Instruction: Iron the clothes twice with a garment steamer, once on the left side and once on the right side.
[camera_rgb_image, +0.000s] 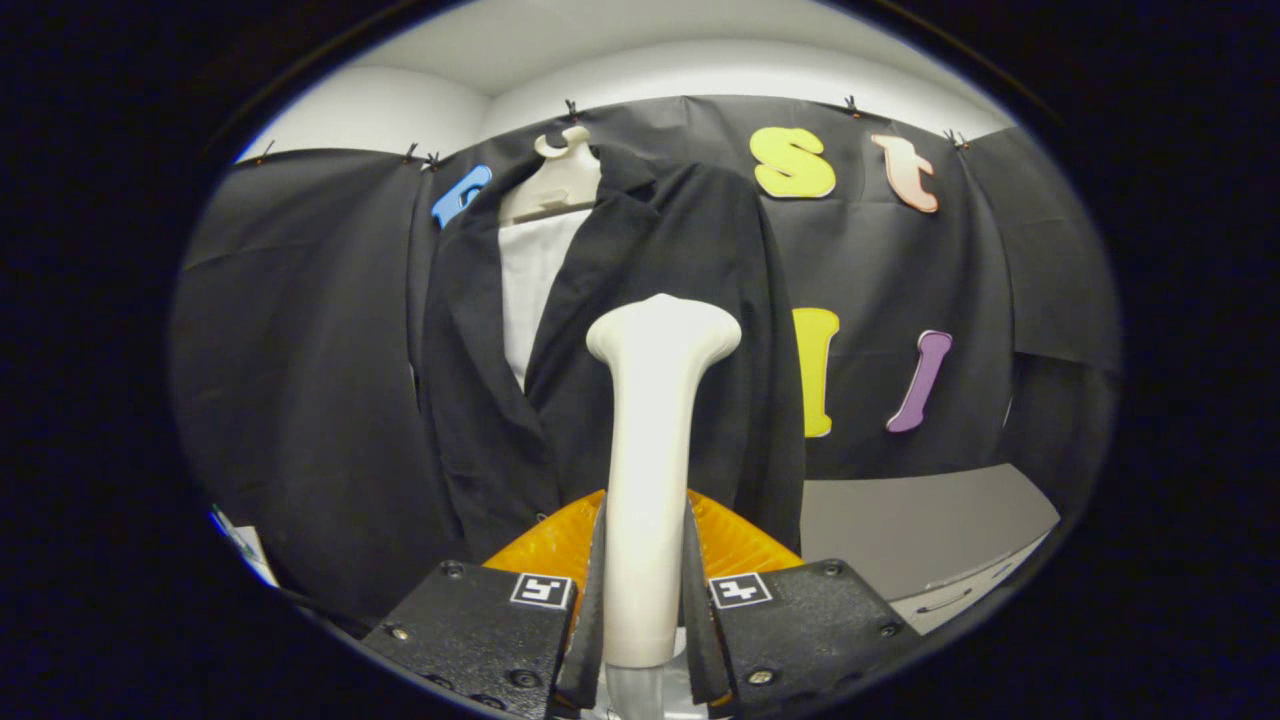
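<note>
A: What takes up most of the view?

B: A dark jacket (640, 330) hanging on the booth's black cloth wall, well beyond the fingers. It hangs open at the front, with a white panel (530, 290) showing between its lapels.

A: What holds it up?

B: A pale hanger (560, 180), its hook at the top of the cloth wall.

A: And below the jacket?

B: To the right, a grey surface (920, 530) runs under the wall. Just ahead of the fingers, an orange ribbed piece (735, 545) spreads out behind the steamer's handle.

A: Where is the garment steamer?

B: The garment steamer (650, 450) stands upright between the two fingers, its cream handle rising to a flared head that overlaps the jacket's right front panel in the view. Whether the head touches the cloth, I cannot tell.

A: And the gripper?

B: The gripper (645, 600) is clamped on the steamer's handle, both fingers pressing its sides low down.
</note>
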